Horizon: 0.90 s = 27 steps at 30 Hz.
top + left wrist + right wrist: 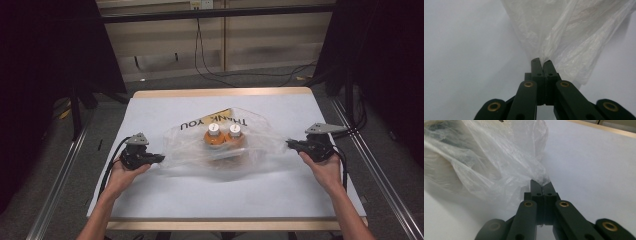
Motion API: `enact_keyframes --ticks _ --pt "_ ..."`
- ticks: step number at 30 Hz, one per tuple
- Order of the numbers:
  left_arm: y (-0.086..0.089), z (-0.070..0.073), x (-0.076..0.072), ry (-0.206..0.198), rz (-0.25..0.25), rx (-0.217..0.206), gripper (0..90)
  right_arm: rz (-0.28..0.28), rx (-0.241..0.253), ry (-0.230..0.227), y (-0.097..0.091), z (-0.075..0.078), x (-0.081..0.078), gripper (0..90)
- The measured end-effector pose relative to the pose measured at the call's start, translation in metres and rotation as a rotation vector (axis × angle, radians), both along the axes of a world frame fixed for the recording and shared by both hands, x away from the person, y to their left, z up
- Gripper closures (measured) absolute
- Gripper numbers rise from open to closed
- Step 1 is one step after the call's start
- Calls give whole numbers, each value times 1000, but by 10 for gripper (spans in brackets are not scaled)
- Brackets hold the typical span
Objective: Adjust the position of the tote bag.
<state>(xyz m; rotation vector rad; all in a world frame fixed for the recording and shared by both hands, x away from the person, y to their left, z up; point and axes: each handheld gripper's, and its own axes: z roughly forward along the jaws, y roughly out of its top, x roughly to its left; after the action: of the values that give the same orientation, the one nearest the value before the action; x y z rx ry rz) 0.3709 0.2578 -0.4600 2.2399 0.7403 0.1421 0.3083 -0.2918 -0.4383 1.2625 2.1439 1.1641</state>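
Left hand-held gripper (161, 159) sits at the left side of the counter (150, 107), jaws fully closed and pinching the left edge of the clear plastic bag (260, 142); in the left gripper view the left hand-held gripper (541, 60) has bunched film clamped right at the tips, with the rest of the plastic bag (564, 27) fanning up and away from them. The bag lies mid-counter on the white sheet, spread between both grippers, with "THANK YOU" print and a yellow patch on its far side. Inside it, two orange bottles (223, 137) with white caps stand side by side, touching or nearly so, about centred between the two grippers. Right hand-held gripper (290, 144) is at the right side of the counter, jaws also fully closed on the bag's right edge; the right gripper view shows the right hand-held gripper (541, 184) nipping a gathered bit of film, and the plastic bag (481, 157) billowing off to that view's left. Each gripper is held in a hand coming in from the near edge, cables trailing back along the forearms.
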Motion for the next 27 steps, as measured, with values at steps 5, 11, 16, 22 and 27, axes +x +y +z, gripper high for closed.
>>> enact_keyframes --ticks 5,11,16,22,27 --pt "2 -1 1 11 6 7 900 -2 -11 17 -3 -5 2 900" --pt "4 -10 2 24 5 20 900 15 -46 59 -1 -18 7 900" --pt "4 -15 0 34 -1 18 900 21 -54 86 -1 -25 9 900" --pt "6 -17 -4 37 1 18 900 42 -103 128 1 -38 11 900" --pt "2 -17 -8 19 4 42 900 45 -116 139 2 -44 11 900"
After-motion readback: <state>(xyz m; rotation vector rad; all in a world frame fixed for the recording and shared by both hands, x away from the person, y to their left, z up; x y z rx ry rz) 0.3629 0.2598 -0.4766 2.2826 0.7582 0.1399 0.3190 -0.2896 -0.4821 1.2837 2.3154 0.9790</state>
